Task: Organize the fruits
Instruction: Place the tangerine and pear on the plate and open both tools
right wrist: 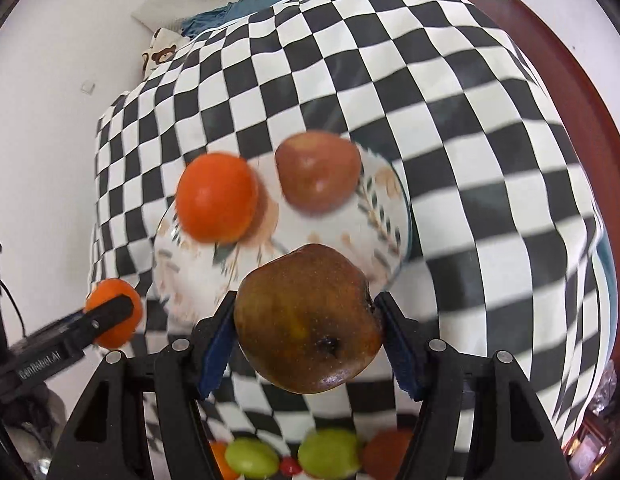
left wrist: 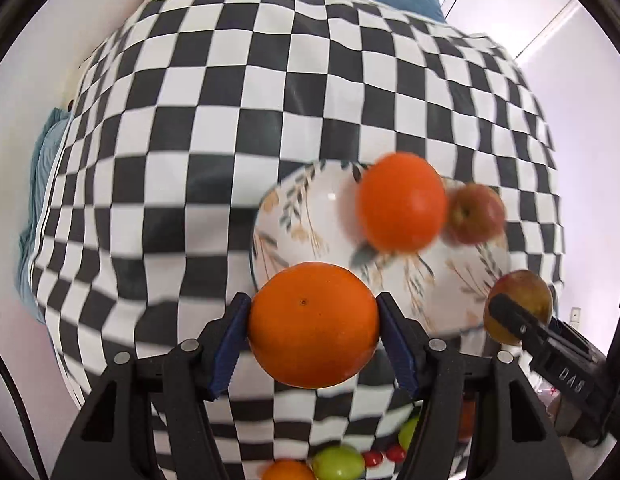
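1. Hard to make out: at the bottom edge of both wrist views, below the fingers, a row of fruit is cut off by the frame. It shows green fruits, small red ones and a slice of orange colour; what carries them cannot be told. The fruit in the plate is blurred in both views.
2. The left hand-held gripper grips an orange between its blue pads, one pad on each side of it. The fruit hides the near-left rim of the plate.
3. Ahead of that gripper and slightly to its right lies a white leaf-patterned plate on the checkered cloth. In it sit a second orange and, touching its right side, a red apple.
4. The right hand-held gripper is closed on a brownish-red apple, blossom end toward the camera. From the left wrist view this gripper shows at the far right, one finger across the apple, partly cut off.
5. From the right wrist view the plate is just ahead of the held apple, which covers its near rim; the left gripper with its orange shows low on the left, beside the plate.
6. Whether a desk or a bed carries the cloth cannot be told.
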Available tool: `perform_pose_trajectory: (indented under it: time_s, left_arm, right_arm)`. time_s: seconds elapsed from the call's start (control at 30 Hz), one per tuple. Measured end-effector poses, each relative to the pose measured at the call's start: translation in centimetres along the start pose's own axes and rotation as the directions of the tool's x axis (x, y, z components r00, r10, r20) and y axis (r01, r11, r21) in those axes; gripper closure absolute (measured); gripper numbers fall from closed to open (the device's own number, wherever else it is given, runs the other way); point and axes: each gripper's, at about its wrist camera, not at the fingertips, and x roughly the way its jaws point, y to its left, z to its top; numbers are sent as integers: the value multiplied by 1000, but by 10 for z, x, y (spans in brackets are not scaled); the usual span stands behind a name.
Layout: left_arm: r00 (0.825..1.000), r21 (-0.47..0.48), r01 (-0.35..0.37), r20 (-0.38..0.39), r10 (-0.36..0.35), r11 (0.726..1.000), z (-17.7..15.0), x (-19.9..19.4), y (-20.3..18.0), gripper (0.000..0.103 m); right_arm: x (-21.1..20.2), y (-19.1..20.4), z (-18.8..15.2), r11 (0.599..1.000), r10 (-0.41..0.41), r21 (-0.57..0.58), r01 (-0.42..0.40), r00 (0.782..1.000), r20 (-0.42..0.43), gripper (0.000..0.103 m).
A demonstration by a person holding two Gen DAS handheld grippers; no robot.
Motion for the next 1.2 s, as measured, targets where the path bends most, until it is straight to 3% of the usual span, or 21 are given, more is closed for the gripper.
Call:
perform_pose_trajectory:
  time_s: [0.17, 0.47, 0.53, 0.6, 0.63, 0.77, 1.0, 1.2]
  left_arm:
    - [998, 3, -41, -53, 41, 999, 39, 28, -2, 42]
    - [992, -26, -56, -118, 52, 998, 59, 60, 9, 41]
    - [994, -47, -39, -101, 34, 998, 60, 58, 14, 41]
    - [997, -58, -35, -73, 31, 998, 61, 53, 20, 9]
    - [998, -63, -32, -51, 29, 998, 62, 48, 22, 0]
    - [1000, -82, -10, -23, 8, 997, 62, 31, 30, 0]
    - [998, -42, -49, 30, 50, 998, 27, -5, 30, 0]
    - [992, -4, -77, 102, 77, 997, -18, -38, 15, 0]
  right_arm:
    - [30, -1, 14, 999, -34, -4, 34, 998, -47, 34]
    - [47, -8, 20, 999, -42, 28, 45, 996, -81, 32]
    - [47, -3, 24, 998, -38, 39, 42, 996, -80, 9]
    - [42, -3, 27, 998, -49, 39, 52, 996, -71, 5]
    - [39, -3, 28, 998, -45, 40, 48, 996, -73, 5]
    - [29, 4, 29, 997, -72, 18, 73, 995, -69, 5]
    - [10, 27, 19, 982, -176, -75, 174, 984, -12, 5]
    - [-15, 37, -1, 971, -198, -127, 204, 978, 65, 5]
